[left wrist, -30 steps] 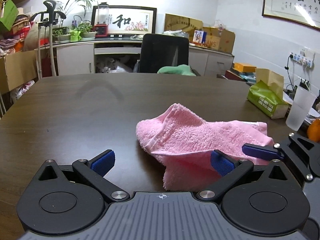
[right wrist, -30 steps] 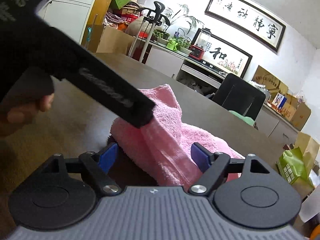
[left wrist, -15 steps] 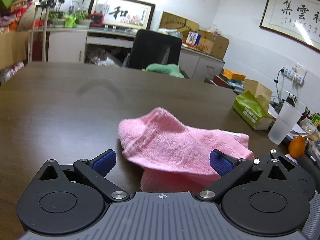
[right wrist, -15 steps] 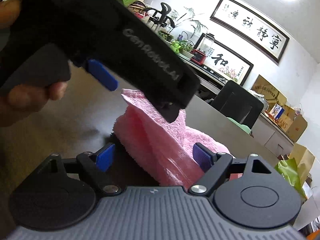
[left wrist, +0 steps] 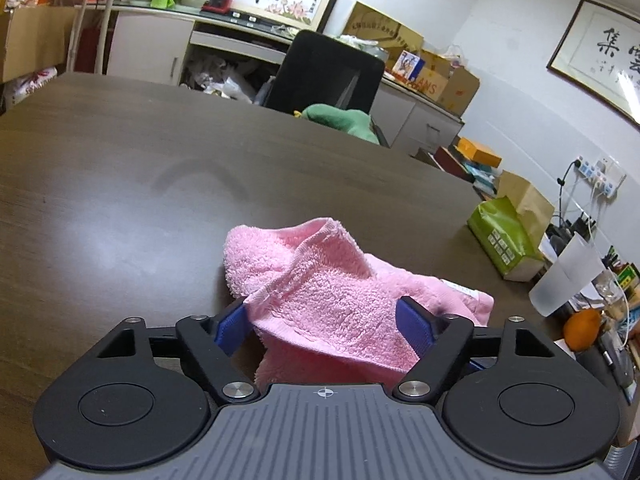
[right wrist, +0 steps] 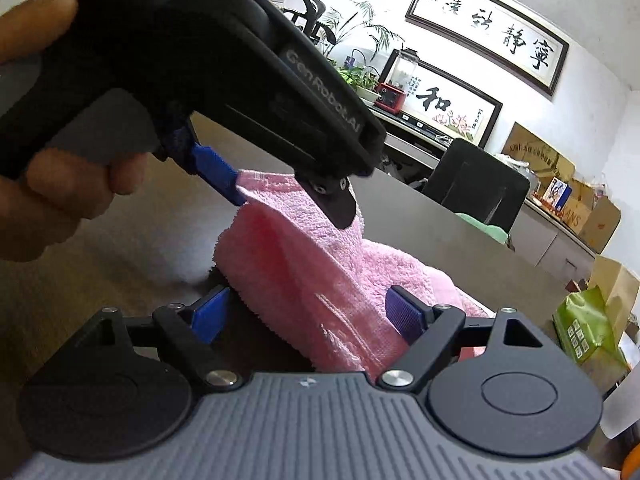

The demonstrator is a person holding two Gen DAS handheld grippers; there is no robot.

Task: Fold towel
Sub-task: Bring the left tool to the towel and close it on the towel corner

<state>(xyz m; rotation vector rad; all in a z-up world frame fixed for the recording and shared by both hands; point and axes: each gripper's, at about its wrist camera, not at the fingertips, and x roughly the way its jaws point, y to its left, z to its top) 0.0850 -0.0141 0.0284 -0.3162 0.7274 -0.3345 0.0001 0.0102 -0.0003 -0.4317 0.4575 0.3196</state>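
A pink towel point(left wrist: 320, 280) lies bunched on the dark wooden table point(left wrist: 120, 184). My left gripper point(left wrist: 324, 326) is open, its blue pads either side of the towel's near edge, cloth lying between them. In the right wrist view the towel point(right wrist: 320, 256) rises in a ridge. My right gripper point(right wrist: 308, 312) is open, with a fold of towel between its pads. The left gripper's body point(right wrist: 240, 76) looms above the towel there, held by a hand point(right wrist: 48, 184), one blue fingertip point(right wrist: 218, 174) touching the towel's far edge.
A green packet point(left wrist: 504, 236), a paper bag point(left wrist: 528, 200), a frosted plastic cup point(left wrist: 568, 276) and an orange point(left wrist: 582, 328) stand at the table's right side. A black chair point(left wrist: 324, 72) with a green cloth point(left wrist: 340, 120) is at the far edge. Cabinets and boxes line the walls.
My left gripper has moved in over the towel's near edge, so cloth now lies between its pads. In the right wrist view the left gripper has come closer and higher over the towel.
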